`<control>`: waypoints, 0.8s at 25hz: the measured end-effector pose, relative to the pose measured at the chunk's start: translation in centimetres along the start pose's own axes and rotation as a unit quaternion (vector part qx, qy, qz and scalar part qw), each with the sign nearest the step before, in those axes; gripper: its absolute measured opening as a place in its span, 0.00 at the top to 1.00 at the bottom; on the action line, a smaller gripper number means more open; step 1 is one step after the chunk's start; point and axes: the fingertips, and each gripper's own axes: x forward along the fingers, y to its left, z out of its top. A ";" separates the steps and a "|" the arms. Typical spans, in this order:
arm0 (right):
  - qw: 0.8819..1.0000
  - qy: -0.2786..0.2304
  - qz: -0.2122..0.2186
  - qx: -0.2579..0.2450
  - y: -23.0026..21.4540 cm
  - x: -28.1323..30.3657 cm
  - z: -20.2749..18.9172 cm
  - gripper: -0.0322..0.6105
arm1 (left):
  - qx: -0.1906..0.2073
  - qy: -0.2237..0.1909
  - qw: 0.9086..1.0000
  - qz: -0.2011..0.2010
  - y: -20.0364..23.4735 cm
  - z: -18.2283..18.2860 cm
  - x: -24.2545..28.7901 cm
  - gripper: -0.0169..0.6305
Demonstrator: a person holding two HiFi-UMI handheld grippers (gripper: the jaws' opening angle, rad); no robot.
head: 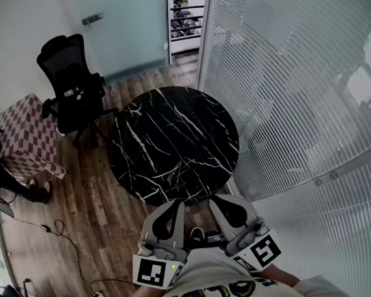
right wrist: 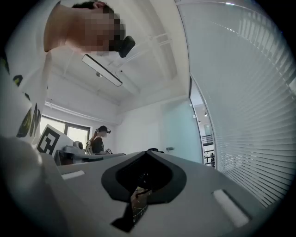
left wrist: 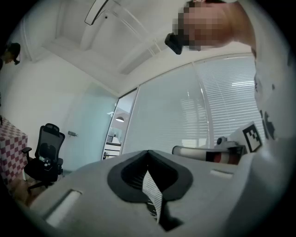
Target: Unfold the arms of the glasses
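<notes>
No glasses show in any view. The round black marble table (head: 172, 142) stands in front of me on the wooden floor. Both grippers are held low against my body, short of the table's near edge. My left gripper (head: 176, 205) (left wrist: 148, 152) has its jaws meeting at the tips, with nothing between them. My right gripper (head: 214, 202) (right wrist: 147, 152) is shut the same way and holds nothing. Both gripper views look out level into the room, not at the table. The marker cube of the right gripper (left wrist: 253, 134) shows in the left gripper view.
A black office chair (head: 71, 77) stands beyond the table at the left, beside a checkered-cloth table (head: 24, 137). A glass wall with blinds (head: 297, 88) curves along the right. Cables (head: 56, 229) lie on the floor at the left. A person (right wrist: 98, 139) stands far off.
</notes>
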 end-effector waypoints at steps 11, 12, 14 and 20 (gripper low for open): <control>1.000 0.002 0.002 0.006 -0.6 -1.4 -0.3 0.95 | 0.003 0.008 1.000 -0.005 -1.6 -0.9 0.1 0.97; 1.000 -0.001 0.002 0.009 -0.8 -1.6 -0.2 0.95 | 0.004 0.010 1.000 -0.004 -1.8 -1.1 0.2 0.97; 1.000 -0.005 0.005 0.013 -1.1 -1.9 -0.1 0.95 | 0.003 0.014 1.000 -0.002 -2.1 -1.3 0.4 0.97; 1.000 0.006 0.014 0.014 -2.2 -2.6 -0.2 0.95 | 0.009 0.021 1.000 0.005 -3.1 -1.6 1.3 0.97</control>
